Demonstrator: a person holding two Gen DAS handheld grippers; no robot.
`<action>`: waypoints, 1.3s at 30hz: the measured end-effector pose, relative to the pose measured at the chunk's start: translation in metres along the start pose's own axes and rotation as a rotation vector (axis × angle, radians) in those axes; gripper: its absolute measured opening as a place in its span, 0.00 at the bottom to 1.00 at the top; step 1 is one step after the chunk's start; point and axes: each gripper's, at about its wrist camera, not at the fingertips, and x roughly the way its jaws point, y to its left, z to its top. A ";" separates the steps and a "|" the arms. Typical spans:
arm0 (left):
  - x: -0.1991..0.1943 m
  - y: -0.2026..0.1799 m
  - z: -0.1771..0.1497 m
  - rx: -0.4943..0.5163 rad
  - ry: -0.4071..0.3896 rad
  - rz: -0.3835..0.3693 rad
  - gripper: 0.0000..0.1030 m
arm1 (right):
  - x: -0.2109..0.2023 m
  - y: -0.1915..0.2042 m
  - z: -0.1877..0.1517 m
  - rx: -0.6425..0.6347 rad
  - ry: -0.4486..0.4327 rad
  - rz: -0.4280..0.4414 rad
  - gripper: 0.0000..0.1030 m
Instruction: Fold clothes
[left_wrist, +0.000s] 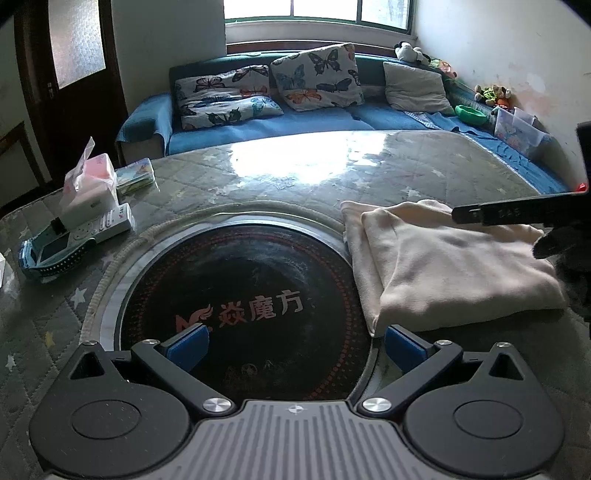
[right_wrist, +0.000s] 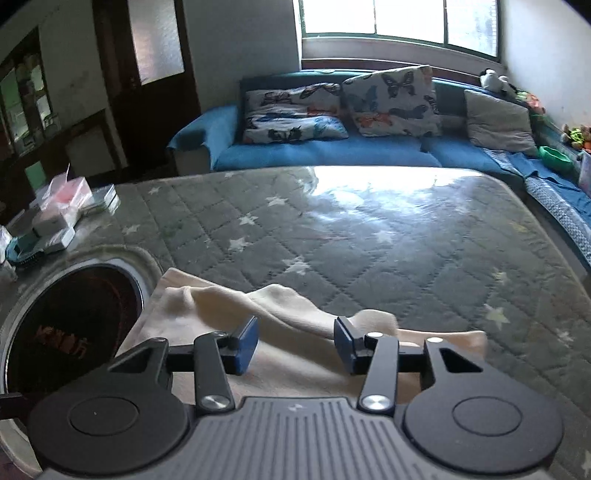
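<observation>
A cream garment (left_wrist: 454, 262) lies folded into a flat rectangle on the quilted table cover, just right of the round black heater plate (left_wrist: 243, 302). My left gripper (left_wrist: 295, 350) hovers open over the plate, its right pad close to the cloth's near-left corner, nothing between the pads. In the right wrist view the same cream garment (right_wrist: 295, 332) lies under my right gripper (right_wrist: 295, 345), which stands open above its rumpled top edge. The right gripper's finger (left_wrist: 509, 214) reaches in from the right edge of the left wrist view, over the cloth.
Tissue packs (left_wrist: 92, 184), a power strip (left_wrist: 110, 221) and a teal toy car (left_wrist: 51, 254) sit at the table's left. A blue sofa (left_wrist: 295, 122) with butterfly pillows stands behind. Quilted star-patterned cover (right_wrist: 369, 240) stretches beyond the cloth.
</observation>
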 end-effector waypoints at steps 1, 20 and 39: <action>0.001 0.000 0.000 0.000 0.002 -0.001 1.00 | -0.001 0.001 0.000 -0.002 -0.002 0.001 0.45; -0.032 0.008 -0.003 -0.017 -0.045 0.012 1.00 | -0.046 0.021 0.006 -0.034 -0.097 0.045 0.00; -0.074 0.020 -0.018 -0.013 -0.106 0.016 1.00 | -0.204 0.106 -0.060 -0.284 -0.175 0.191 0.09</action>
